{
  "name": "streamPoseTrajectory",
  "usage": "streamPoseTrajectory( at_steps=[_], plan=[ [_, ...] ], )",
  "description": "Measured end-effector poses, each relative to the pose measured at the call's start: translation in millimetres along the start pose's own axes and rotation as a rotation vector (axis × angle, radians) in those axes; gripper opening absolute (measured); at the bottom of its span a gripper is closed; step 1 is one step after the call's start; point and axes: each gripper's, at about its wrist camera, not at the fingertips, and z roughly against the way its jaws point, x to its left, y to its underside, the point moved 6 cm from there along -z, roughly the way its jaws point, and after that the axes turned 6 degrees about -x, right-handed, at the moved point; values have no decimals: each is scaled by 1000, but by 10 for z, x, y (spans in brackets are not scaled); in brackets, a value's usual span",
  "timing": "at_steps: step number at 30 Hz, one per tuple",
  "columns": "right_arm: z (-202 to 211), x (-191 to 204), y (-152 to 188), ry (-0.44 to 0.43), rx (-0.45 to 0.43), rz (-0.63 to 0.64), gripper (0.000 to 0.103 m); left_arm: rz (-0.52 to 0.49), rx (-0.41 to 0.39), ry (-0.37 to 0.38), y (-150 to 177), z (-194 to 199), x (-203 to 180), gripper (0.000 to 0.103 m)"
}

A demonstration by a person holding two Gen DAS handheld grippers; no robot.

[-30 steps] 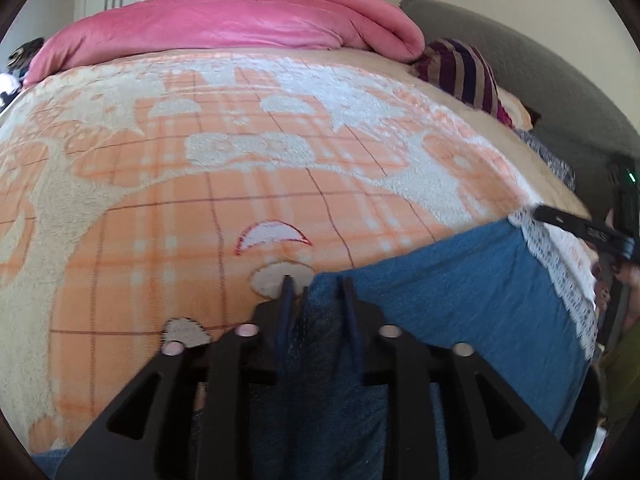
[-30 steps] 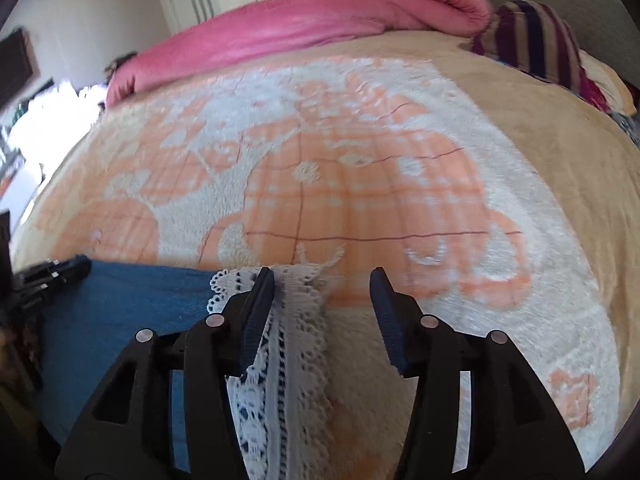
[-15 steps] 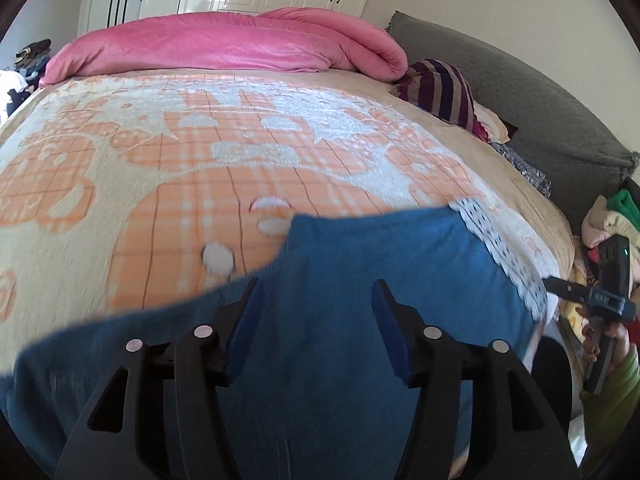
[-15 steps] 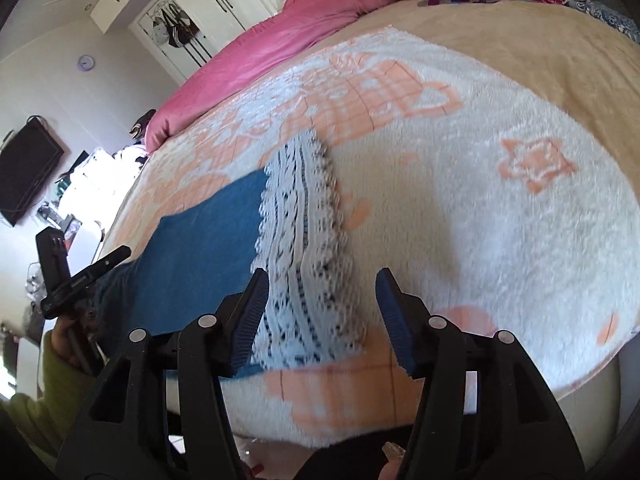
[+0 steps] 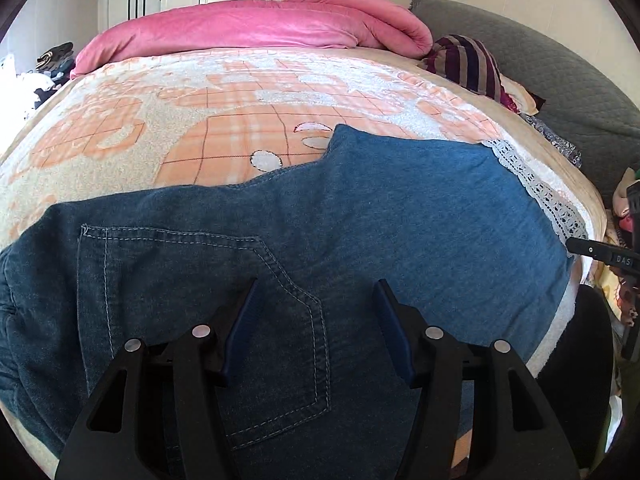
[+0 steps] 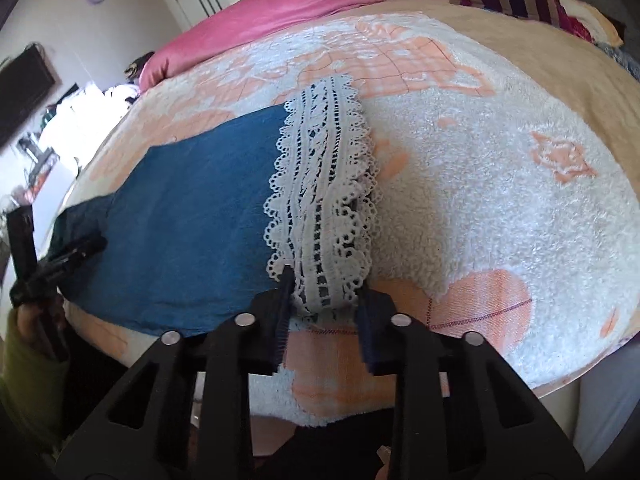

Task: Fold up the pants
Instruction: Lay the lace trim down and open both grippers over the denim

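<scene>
Blue denim pants (image 5: 312,216) lie folded lengthwise on the orange-and-white blanket, back pocket (image 5: 200,288) near me and white lace hem (image 5: 536,188) at the right. My left gripper (image 5: 316,304) is open and empty just above the pocket area. In the right wrist view the pants (image 6: 188,208) stretch left and the lace hem (image 6: 324,184) runs toward my right gripper (image 6: 324,304). Its jaws stand partly closed around the near end of the lace, not clamped.
The bed blanket (image 5: 200,112) spreads beyond the pants. A pink duvet (image 5: 256,28) lies at the far edge, a striped cushion (image 5: 468,64) and grey headboard (image 5: 560,80) at the right. The bed's near edge (image 6: 560,384) drops off below the right gripper.
My left gripper let go of the denim, opened and pulled back over the pocket. My right gripper drew back, turned along the lace hem and narrowed around its near end.
</scene>
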Motion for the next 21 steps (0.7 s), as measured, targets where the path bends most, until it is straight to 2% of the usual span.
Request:
streamPoseTrajectory(
  at_steps=[2,5,8,10,11,14,15,16,17,19,21],
  plan=[
    [78,31,4,42,-7,57,18,18,-3,10,-7,13,36,56],
    [18,-4,100,95,27,73,21,28,-6,18,-1,16,63,56],
    [4,-32,128,107,14,53,24,37,-6,29,2,19,77,56],
    [47,-75,122,121,11,34,32,44,-11,38,0,30,92,56],
    [88,-110,123,137,8,26,39,47,-14,40,-4,41,93,56],
    [287,-179,72,148,-48,-11,42,80,-43,39,-58,150,151,56],
    [370,-199,42,172,-78,-14,44,95,-56,37,-84,210,190,60],
    [425,-196,18,182,-99,-8,44,105,-66,30,-108,259,218,71],
    [507,-170,-40,185,-139,2,47,122,-86,21,-149,337,270,72],
    [569,-71,-142,163,-187,19,57,148,-103,15,-215,420,345,72],
    [489,195,-261,98,-201,79,67,171,-107,4,-308,441,389,72]
  ],
)
